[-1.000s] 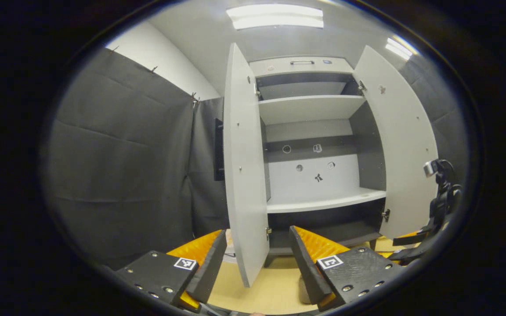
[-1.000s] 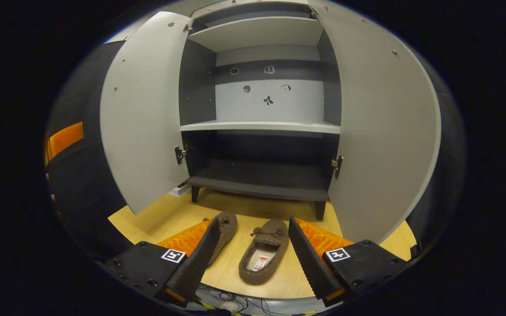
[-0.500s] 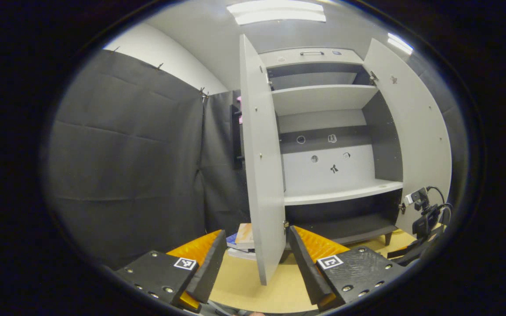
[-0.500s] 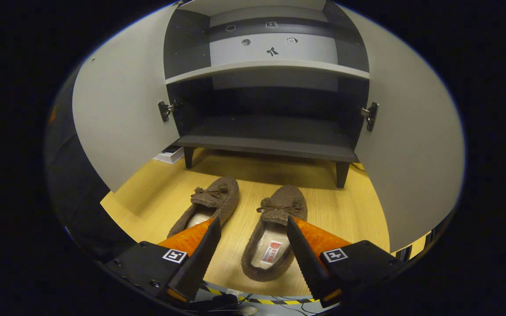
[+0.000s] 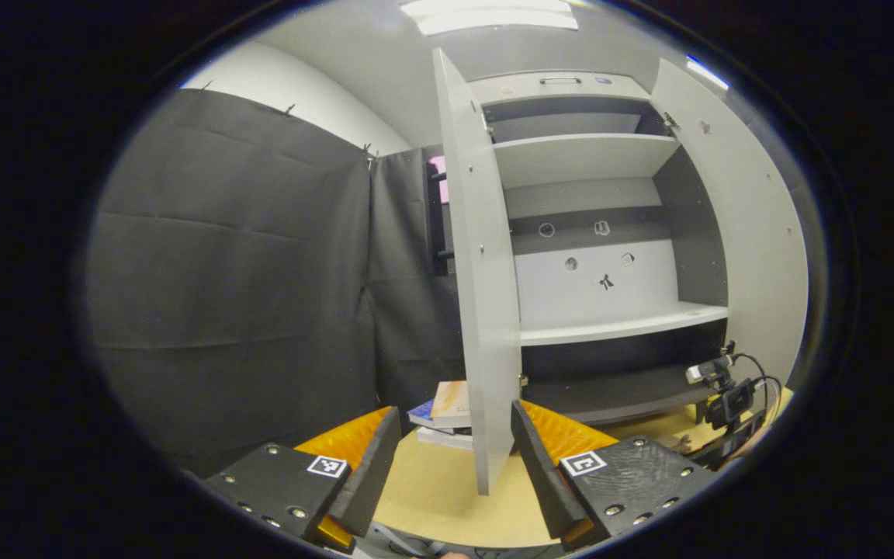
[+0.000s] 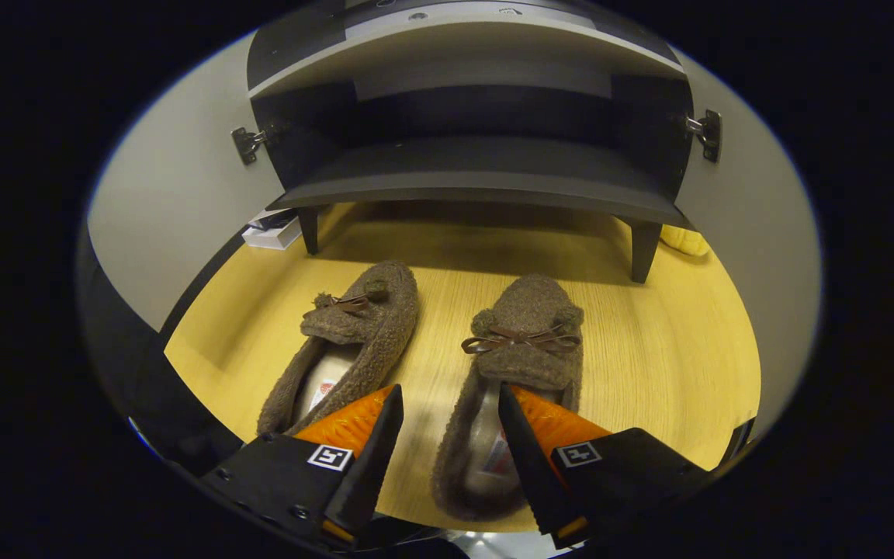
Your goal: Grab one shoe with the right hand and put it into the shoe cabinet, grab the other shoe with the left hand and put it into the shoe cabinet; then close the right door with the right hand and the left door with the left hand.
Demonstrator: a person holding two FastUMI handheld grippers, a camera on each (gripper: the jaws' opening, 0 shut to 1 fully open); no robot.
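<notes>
We see the right fuzzy brown slipper (image 6: 521, 349) partly hidden behind one finger (image 6: 528, 442), its heel blurred.

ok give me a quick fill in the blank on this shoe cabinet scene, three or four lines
1. Both brown slippers, the left one and the right one, lie on the ___ in front of the cabinet.
2. Both cabinet doors, such as the left door, stand ___.
3. The right gripper is open, its fingers nearest the ___ slipper.
4. Each slipper has a small ___ on top.

Missing words: floor; open; right; bow
</notes>
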